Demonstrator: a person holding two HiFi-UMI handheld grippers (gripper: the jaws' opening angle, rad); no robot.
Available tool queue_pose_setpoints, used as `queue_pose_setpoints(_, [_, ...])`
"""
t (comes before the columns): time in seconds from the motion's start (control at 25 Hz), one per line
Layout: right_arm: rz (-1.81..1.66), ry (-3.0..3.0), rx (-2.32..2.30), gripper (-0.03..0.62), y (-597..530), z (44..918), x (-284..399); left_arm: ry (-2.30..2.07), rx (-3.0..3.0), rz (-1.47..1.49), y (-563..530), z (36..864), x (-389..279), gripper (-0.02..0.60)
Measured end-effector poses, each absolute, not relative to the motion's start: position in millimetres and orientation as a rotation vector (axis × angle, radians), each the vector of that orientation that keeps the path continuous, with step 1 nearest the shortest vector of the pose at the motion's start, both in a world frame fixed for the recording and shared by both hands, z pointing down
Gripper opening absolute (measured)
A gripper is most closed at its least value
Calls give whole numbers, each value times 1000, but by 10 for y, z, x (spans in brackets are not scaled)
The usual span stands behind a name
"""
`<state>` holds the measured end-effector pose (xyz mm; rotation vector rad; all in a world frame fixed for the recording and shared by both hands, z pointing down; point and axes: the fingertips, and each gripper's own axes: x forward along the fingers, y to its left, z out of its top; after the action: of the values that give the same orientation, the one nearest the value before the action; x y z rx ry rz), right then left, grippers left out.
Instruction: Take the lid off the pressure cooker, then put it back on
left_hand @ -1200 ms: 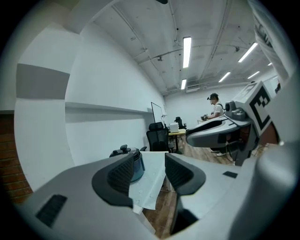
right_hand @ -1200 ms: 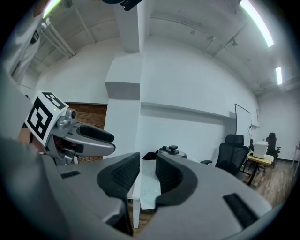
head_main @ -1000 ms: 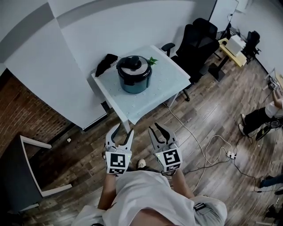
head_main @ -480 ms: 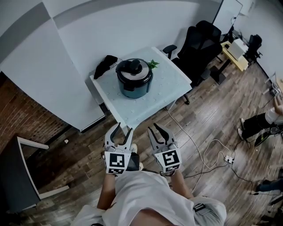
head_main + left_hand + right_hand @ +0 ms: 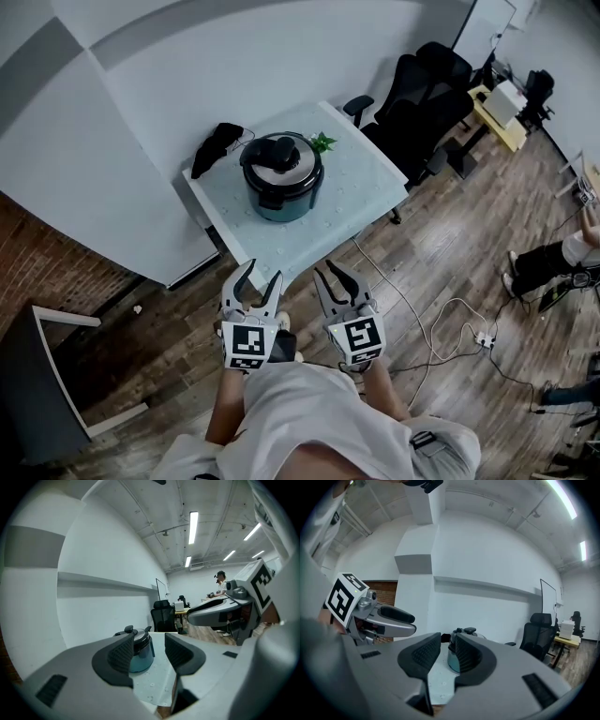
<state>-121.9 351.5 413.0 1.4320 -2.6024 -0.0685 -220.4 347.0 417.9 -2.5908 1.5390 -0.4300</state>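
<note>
Presently left gripper, right gripper jaws apart, empty; pressure cooker untouched.

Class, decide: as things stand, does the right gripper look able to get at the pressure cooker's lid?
Probably not yet: the right gripper hangs short of the table, and the lid sits mid-table. Nothing blocks the way.

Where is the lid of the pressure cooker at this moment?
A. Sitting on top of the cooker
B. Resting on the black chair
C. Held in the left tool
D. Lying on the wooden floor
A: the lid sits on the pressure cooker, which stands on the table.
</note>
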Motion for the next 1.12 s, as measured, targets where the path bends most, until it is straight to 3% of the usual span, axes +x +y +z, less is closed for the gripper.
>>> queue_pose_setpoints(1.12, [-63, -2527, 1532, 97, 2128, 4063, -1298, 1422, -2656, -434, 1967, 4157, -2302, 201])
